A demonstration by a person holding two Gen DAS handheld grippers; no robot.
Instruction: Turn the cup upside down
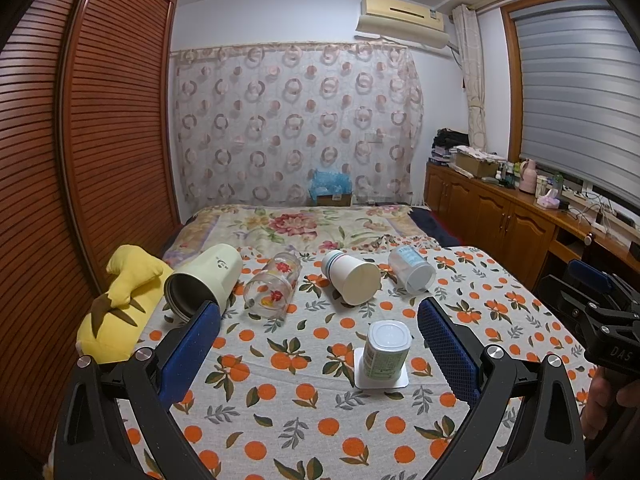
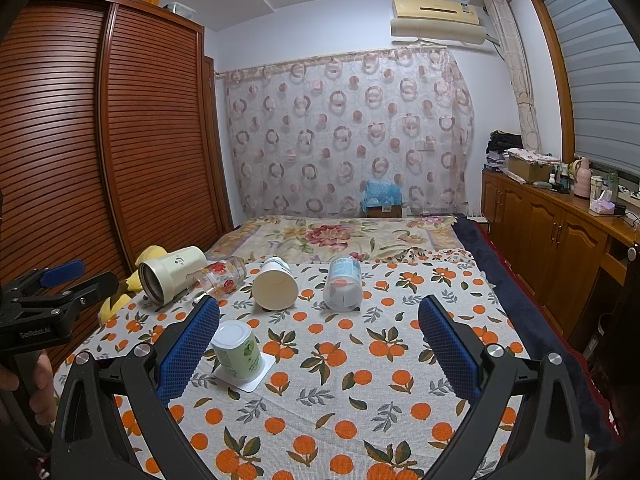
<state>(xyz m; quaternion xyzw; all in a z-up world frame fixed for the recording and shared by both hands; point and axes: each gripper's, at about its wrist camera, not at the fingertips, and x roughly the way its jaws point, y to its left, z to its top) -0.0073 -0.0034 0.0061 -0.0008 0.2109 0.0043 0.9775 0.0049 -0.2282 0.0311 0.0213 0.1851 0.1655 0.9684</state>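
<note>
Left tongs (image 1: 318, 334) and right tongs (image 2: 319, 334) wide open, empty | green cup (image 1: 387, 352) inverted mid-cloth (image 1: 304, 420) | four cups (image 1: 352, 280) lie at far edge, unflipped

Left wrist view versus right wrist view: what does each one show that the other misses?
Only the left wrist view shows the right gripper at its right edge, and most of the yellow plush toy. Only the right wrist view shows the left gripper at its left edge. Both show the green-labelled cup already upside down on a white square, four cups lying on their sides behind it, the orange-print cloth, and each camera's own jaws open and empty.
</note>
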